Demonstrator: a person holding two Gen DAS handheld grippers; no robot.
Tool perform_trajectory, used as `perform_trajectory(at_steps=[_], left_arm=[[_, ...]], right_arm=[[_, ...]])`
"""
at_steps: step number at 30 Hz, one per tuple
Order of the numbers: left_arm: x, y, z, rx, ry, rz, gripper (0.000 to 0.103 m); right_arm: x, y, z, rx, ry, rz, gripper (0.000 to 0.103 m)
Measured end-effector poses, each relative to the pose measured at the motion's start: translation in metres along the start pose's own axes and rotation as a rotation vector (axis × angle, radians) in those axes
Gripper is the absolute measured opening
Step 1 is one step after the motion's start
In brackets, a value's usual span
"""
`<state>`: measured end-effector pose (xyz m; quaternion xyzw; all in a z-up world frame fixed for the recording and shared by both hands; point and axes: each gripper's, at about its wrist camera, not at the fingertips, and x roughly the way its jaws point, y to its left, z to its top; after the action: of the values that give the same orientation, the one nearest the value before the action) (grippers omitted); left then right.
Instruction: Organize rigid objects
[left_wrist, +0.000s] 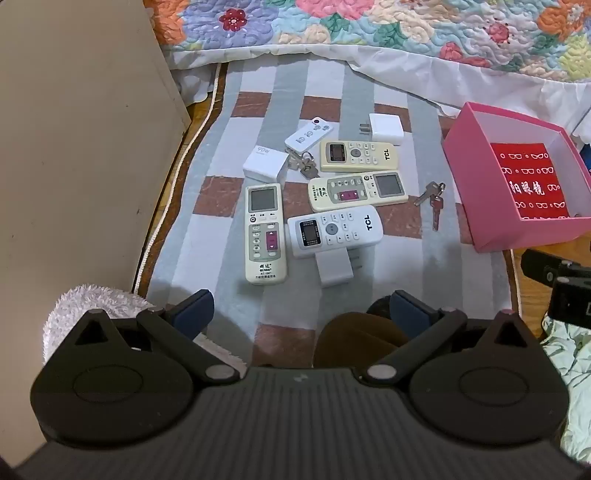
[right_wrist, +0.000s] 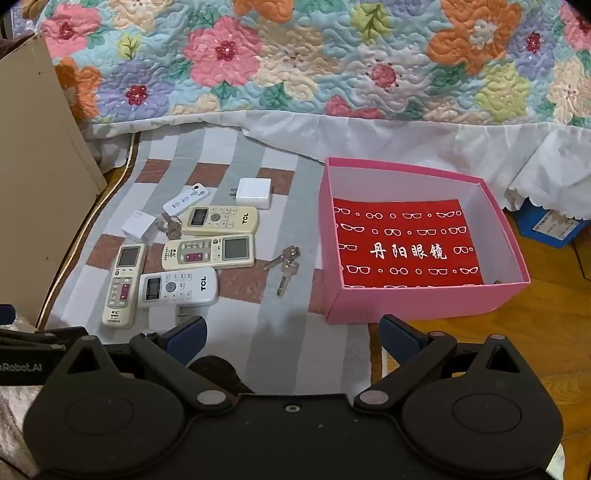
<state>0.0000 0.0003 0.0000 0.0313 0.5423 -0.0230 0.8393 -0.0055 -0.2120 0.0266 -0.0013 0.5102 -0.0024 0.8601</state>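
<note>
Left gripper (left_wrist: 301, 312) and right gripper (right_wrist: 291, 338) both spread wide, nothing held, above striped mat (right_wrist: 280, 332) on wood floor beside floral quilt (right_wrist: 295, 55). Mat's left half: upright remote (left_wrist: 266, 233) long axis toward quilt, three remotes lying crosswise incl. white TCL remote (left_wrist: 334, 230), chargers, keys (right_wrist: 284, 264). Right edge: pink box (right_wrist: 513, 236), only red glasses-print card (right_wrist: 406, 243) inside

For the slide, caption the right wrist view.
Open right gripper above a striped mat; remotes, keys beside an open pink box.
</note>
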Motion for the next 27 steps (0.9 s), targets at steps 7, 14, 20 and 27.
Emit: perform_trajectory(at_steps=[7, 14, 20, 27], left_arm=[[-0.001, -0.0031, -0.0024, -0.001, 0.007, -0.002, 0.103], [0.0003, -0.0028, -0.0016, 0.014, -0.005, -0.015, 0.103], [-0.0011, -0.0027, -0.0025, 0.011, -0.009, 0.005, 0.103], [0.0031, -0.0021, -0.0021, 0.013, -0.009, 0.022, 0.103]], right_arm=[[0.0014, -0.0018, -0.0011, 0.004, 0.002, -0.018, 0.101], [0.0027, -0.0033, -0.0029, 0.002, 0.009, -0.038, 0.101], [0.0033, -0.0053, -0.0028, 0.002, 0.012, -0.037, 0.101], [0.0054, -0.0045, -0.0024, -0.01, 0.017, -0.05, 0.101]])
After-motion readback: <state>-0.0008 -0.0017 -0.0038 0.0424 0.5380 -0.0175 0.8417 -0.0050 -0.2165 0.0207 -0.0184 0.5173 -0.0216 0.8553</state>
